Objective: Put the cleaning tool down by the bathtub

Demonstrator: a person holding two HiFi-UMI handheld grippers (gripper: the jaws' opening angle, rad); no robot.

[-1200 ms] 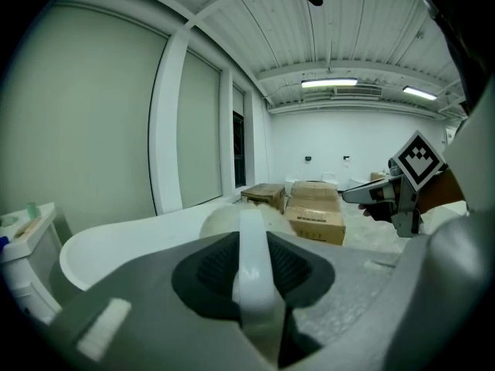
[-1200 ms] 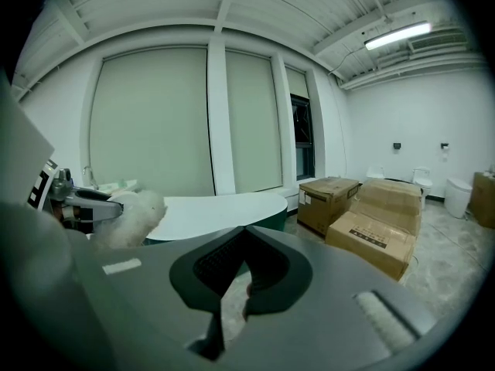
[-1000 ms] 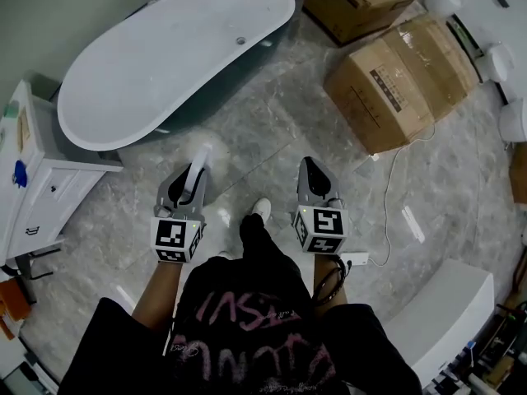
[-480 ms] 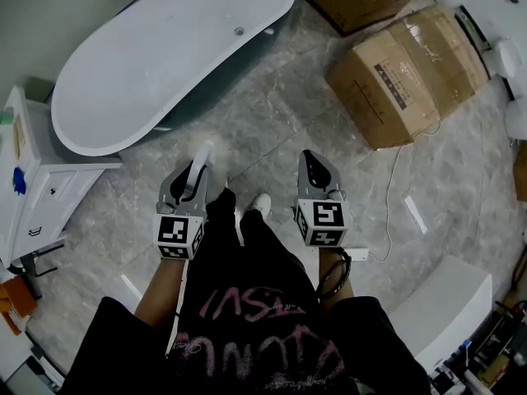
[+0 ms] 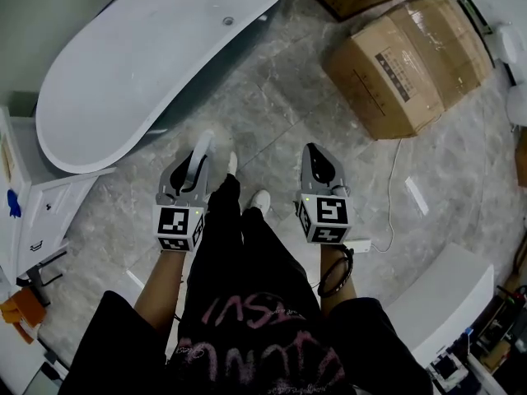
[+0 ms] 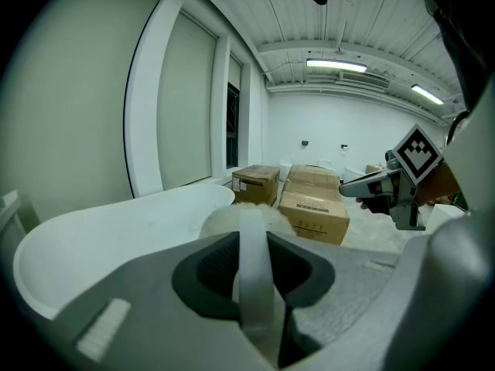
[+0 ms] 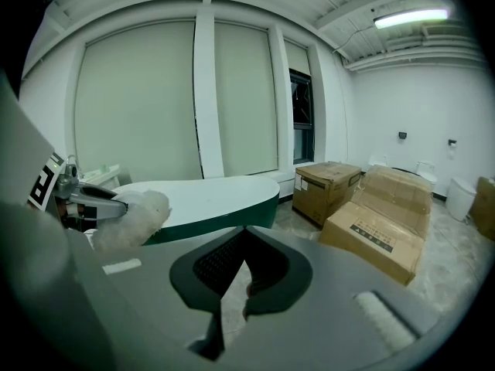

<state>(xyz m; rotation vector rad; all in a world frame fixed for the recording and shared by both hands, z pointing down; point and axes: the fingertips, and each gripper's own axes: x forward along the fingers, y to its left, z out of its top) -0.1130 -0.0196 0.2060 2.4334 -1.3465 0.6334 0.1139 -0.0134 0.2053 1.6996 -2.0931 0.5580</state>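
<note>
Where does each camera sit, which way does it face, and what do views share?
Head view: on the person's head, facing steeply down at the floor; shows forearms, shirt, left gripper, right gripper.
Left gripper view: on the left gripper, facing bathtub and boxes along jaws shut on the cleaning tool; right gripper at right.
Right gripper view: on the right gripper, jaws shut and empty, facing the bathtub; left gripper at left.
Shared: all three show bathtub and boxes.

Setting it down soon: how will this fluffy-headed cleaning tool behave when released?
Probably light: its fluffy head looks like soft fleece. The flat white handle seems stiff, pinched straight in the left gripper; unlikely to roll.
</note>
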